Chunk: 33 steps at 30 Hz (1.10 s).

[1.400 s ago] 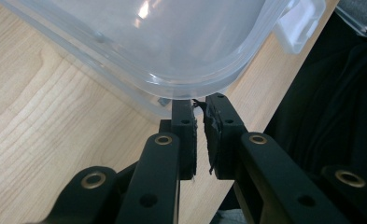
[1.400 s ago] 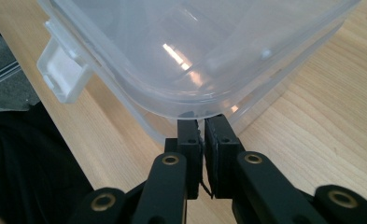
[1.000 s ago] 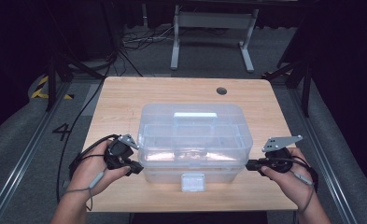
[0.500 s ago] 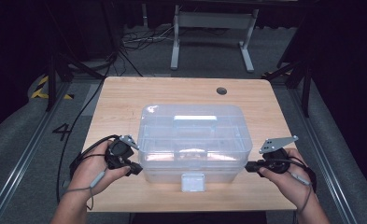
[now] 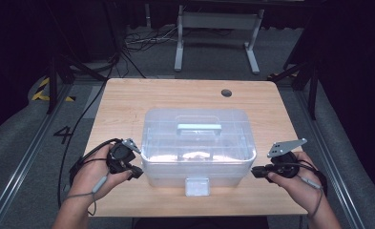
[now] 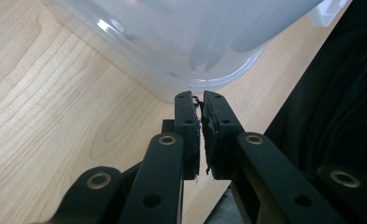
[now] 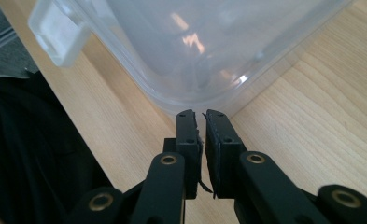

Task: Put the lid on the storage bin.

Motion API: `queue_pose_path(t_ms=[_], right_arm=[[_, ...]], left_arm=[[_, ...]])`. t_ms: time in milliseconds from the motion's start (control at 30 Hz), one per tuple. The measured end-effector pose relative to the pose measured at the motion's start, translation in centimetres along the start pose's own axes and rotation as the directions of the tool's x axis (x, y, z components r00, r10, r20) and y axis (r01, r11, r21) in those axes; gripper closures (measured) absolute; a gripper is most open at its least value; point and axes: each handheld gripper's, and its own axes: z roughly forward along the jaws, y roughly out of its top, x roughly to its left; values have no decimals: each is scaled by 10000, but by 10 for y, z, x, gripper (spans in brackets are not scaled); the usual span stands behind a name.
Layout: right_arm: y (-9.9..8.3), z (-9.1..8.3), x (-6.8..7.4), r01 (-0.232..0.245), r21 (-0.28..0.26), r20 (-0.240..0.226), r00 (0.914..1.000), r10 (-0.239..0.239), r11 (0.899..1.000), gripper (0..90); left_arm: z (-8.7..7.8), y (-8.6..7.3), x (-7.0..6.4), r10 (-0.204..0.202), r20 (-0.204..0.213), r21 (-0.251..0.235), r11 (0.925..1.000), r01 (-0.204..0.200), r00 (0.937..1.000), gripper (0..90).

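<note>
Left gripper (image 5: 136,172) set at near left corner of clear plastic storage box (image 5: 198,143), jaws pressed together on nothing, tips just short of box wall; same seen in left gripper view (image 6: 199,97). Right gripper (image 5: 255,171) placed likewise at near right corner, jaws closed and empty, tips just beside curved base (image 7: 199,113). Box resting near middle of wooden table (image 5: 128,100), lid on, pale handle (image 5: 199,127) lying flat on top, front latch (image 5: 197,186) facing table's near edge.

Risks, as judged:
- Uneven push from closed tips: box likely to pivot or skid across smooth wood instead of staying square
- Rounded, slick corners: tips likely to slip off and strike table
- Jaws shut: no grip on lid rim or wall possible until opened
- Pressure on thin wall: possible flex, lid seating disturbed
- Cables (image 5: 80,164) trailing near left hand (image 5: 92,176): possible snag

Writing: numeral "4" marked on floor (image 5: 63,134) left of table. No brand or label legible on box; contents too blurred to identify
</note>
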Motion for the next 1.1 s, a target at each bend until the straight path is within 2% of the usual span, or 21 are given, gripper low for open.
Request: queue_pose_path(t_ms=[100, 133, 200, 233, 267, 333, 467, 533, 567, 600, 633, 667, 700, 733, 800, 900, 933, 1033, 1100], right_arm=[[2, -6, -2, -16, -192, -26, 10000, 15, 9998, 820], [2, -6, -2, -16, -192, -26, 10000, 15, 9998, 820], [3, -10, -5, -24, -339, -102, 9999, 21, 9994, 807], [4, -16, -9, -75, -600, -94, 9999, 70, 9982, 792], [4, -16, -9, -75, -600, -94, 9999, 70, 9982, 792], [6, -23, -12, -126, -944, -34, 9999, 123, 9955, 779], [7, -32, -18, -280, -1624, 103, 9995, 301, 9863, 745], [7, -35, -24, -463, -2002, 191, 9985, 511, 9787, 722], [7, -36, -26, -500, -2166, 246, 9981, 566, 9750, 722], [7, -36, -29, -500, -2385, 385, 9974, 609, 9699, 671], [7, -38, -32, -500, -2571, 525, 9965, 656, 9651, 659], [7, -38, -32, -500, -2571, 525, 9965, 656, 9651, 659], [6, -40, -38, -632, -2884, 676, 9940, 862, 9554, 619], [6, -40, -38, -632, -2884, 676, 9940, 862, 9554, 619], [3, -41, -48, -582, -3224, 1133, 9886, 995, 9448, 543], [-3, -40, -61, -791, -3324, 1330, 9826, 1297, 9398, 505], [-5, -39, -64, -856, -3310, 1369, 9810, 1376, 9397, 497], [-12, -35, -77, -1240, -3305, 1711, 9670, 1886, 9356, 466], [-16, -32, -85, -1477, -3363, 1786, 9597, 2170, 9301, 454]], left_arm=[[-6, -5, 0, -67, -67, -424, 9991, 64, 10000, 805], [-6, -5, 0, -67, -67, -424, 9991, 64, 10000, 790], [-14, -7, 0, -274, -181, -991, 9948, 254, 9995, 779], [-17, -8, 1, -296, -296, -1309, 9911, 255, 9991, 738], [-20, -9, 1, -442, -396, -1598, 9864, 373, 9982, 738], [-25, -11, 2, -619, -466, -2092, 9765, 509, 9970, 722], [-28, -14, 6, -954, -605, -2705, 9598, 757, 9936, 685], [-30, -16, 10, -1183, -649, -2962, 9505, 941, 9909, 663], [-30, -16, 10, -1183, -649, -2962, 9505, 941, 9909, 653], [-30, -18, 13, -1377, -754, -3231, 9404, 1064, 9876, 639], [-30, -19, 15, -1438, -832, -3339, 9363, 1084, 9861, 626], [-30, -19, 15, -1438, -832, -3339, 9363, 1084, 9861, 616], [-30, -21, 20, -1623, -998, -3506, 9291, 1180, 9817, 604], [-30, -21, 20, -1623, -998, -3506, 9291, 1180, 9817, 579], [-28, -24, 26, -1794, -1187, -3615, 9238, 1257, 9766, 563], [-24, -27, 36, -2007, -1501, -3688, 9199, 1335, 9681, 513], [-22, -29, 41, -1998, -1687, -3633, 9229, 1275, 9652, 500], [-13, -33, 53, -1979, -1902, -3454, 9303, 1231, 9616, 457], [-7, -35, 60, -2143, -1916, -3388, 9303, 1404, 9578, 442]])
